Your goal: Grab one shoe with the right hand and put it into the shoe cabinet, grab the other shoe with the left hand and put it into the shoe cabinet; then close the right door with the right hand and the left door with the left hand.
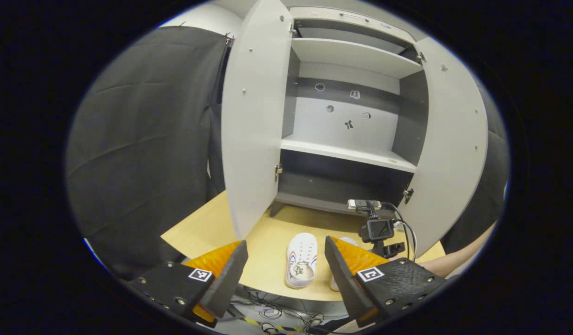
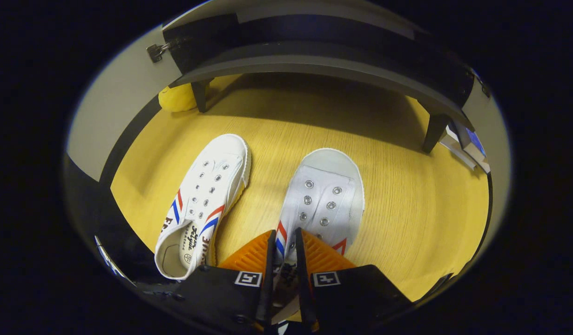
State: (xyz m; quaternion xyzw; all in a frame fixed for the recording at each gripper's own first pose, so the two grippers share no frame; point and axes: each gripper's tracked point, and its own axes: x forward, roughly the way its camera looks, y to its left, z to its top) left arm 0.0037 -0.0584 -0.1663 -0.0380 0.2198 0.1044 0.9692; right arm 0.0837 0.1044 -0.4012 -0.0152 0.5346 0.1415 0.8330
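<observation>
The right tongs (image 2: 284, 249) are clamped on the heel of one white sneaker (image 2: 323, 200) on the wooden table (image 2: 407, 209); the other sneaker (image 2: 205, 200) lies at nine o'clock. The left tongs (image 1: 286, 260) hang apart before the open shoe cabinet (image 1: 347, 153).

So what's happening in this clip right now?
A person is putting a pair of white shoes into a shoe cabinet whose two doors stand open. The right gripper has closed on the side wall of the right-hand shoe, which sits on the wooden floor in front of the cabinet. The other shoe lies beside it, untouched. The left gripper hangs open, farther back. Nothing is shelved yet.
</observation>
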